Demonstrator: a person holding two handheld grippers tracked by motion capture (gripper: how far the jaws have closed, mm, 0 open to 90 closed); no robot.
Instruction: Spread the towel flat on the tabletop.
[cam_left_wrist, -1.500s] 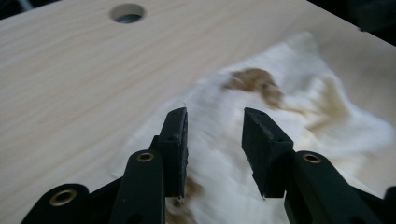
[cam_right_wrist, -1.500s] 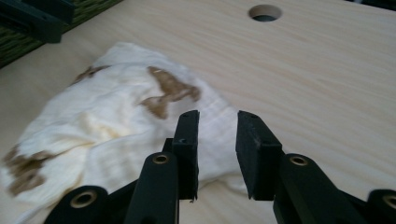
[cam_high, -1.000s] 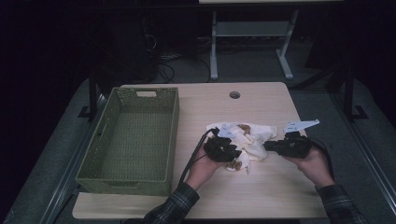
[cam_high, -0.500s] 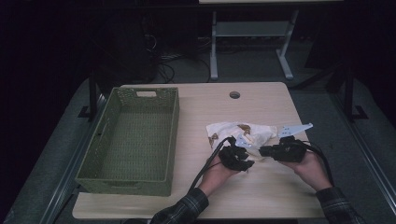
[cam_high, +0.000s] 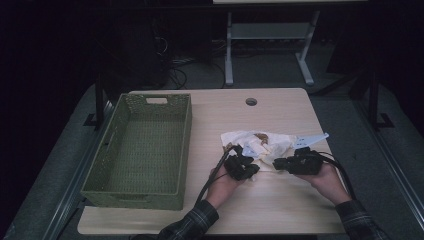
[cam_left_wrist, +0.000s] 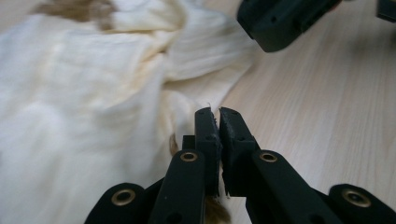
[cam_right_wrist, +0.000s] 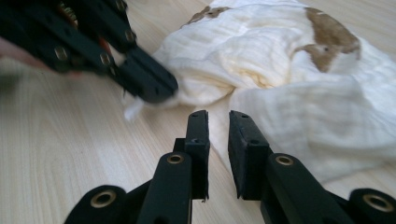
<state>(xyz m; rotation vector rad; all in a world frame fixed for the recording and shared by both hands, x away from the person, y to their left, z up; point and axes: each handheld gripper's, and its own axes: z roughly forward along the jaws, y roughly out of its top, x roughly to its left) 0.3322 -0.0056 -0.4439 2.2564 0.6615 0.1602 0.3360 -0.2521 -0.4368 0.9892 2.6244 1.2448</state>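
At cloth (cam_high: 260, 145) near edge | left hand-held gripper (cam_left_wrist: 215, 116) pinching hem | right hand-held gripper (cam_right_wrist: 218, 116) slightly agape, empty

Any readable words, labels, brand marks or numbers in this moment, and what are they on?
None can be read.
The cloth carries only brown stains, no print.
The green basket, the table, the left gripper and the right gripper bear no legible marking.

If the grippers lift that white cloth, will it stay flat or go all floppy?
Probably floppy: the cloth already lies crumpled in soft folds. It looks thin, so likely light. The left gripper seems shut on a corner, so the rest would probably hang down.
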